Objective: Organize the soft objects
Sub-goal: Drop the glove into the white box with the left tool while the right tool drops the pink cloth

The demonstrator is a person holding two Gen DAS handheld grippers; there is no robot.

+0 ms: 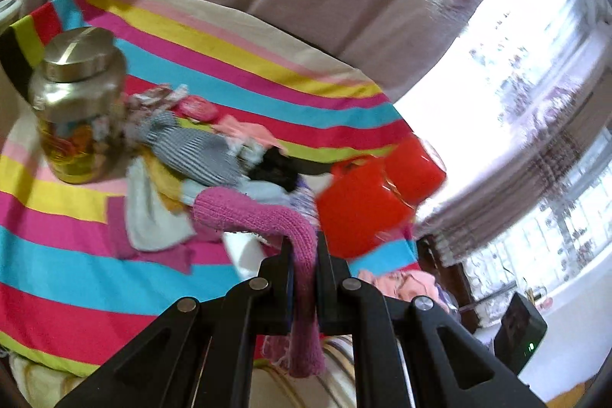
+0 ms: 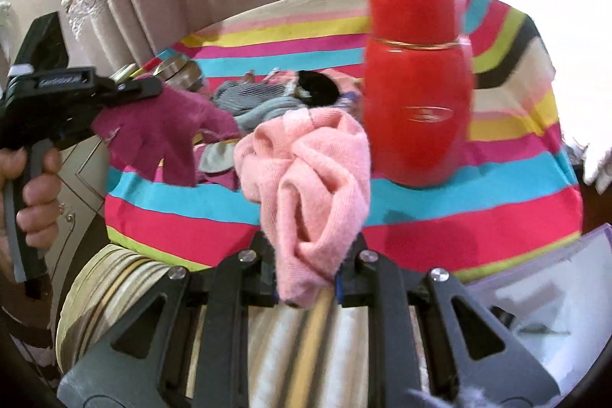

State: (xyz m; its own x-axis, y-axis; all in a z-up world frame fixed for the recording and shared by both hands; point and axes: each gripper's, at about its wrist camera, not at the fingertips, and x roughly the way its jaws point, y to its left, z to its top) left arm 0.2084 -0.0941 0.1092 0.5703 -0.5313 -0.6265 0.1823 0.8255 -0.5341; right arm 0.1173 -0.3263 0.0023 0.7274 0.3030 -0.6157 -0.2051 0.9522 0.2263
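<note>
My left gripper (image 1: pixel 303 244) is shut on a magenta knitted glove (image 1: pixel 267 217) and holds it off the striped cloth (image 1: pixel 76 274). Behind it lies a pile of soft items (image 1: pixel 199 155): grey, white, yellow, black and pink pieces. In the right wrist view, my right gripper (image 2: pixel 310 247) is shut on a bunched pink knitted cloth (image 2: pixel 313 178), which is raised above the striped cloth (image 2: pixel 459 228). To its left, the left gripper (image 2: pixel 155 87) carries the magenta glove (image 2: pixel 160 136) in a person's hand (image 2: pixel 34 186). The pile (image 2: pixel 267 102) lies beyond both.
A steel-lidded jar (image 1: pixel 76 109) stands left of the pile. A red flask (image 2: pixel 417 83) stands to its right, seen blurred as the red flask (image 1: pixel 367 201). Beige curtains hang behind. A pale purple box (image 2: pixel 554 274) sits low right, below the cloth's edge.
</note>
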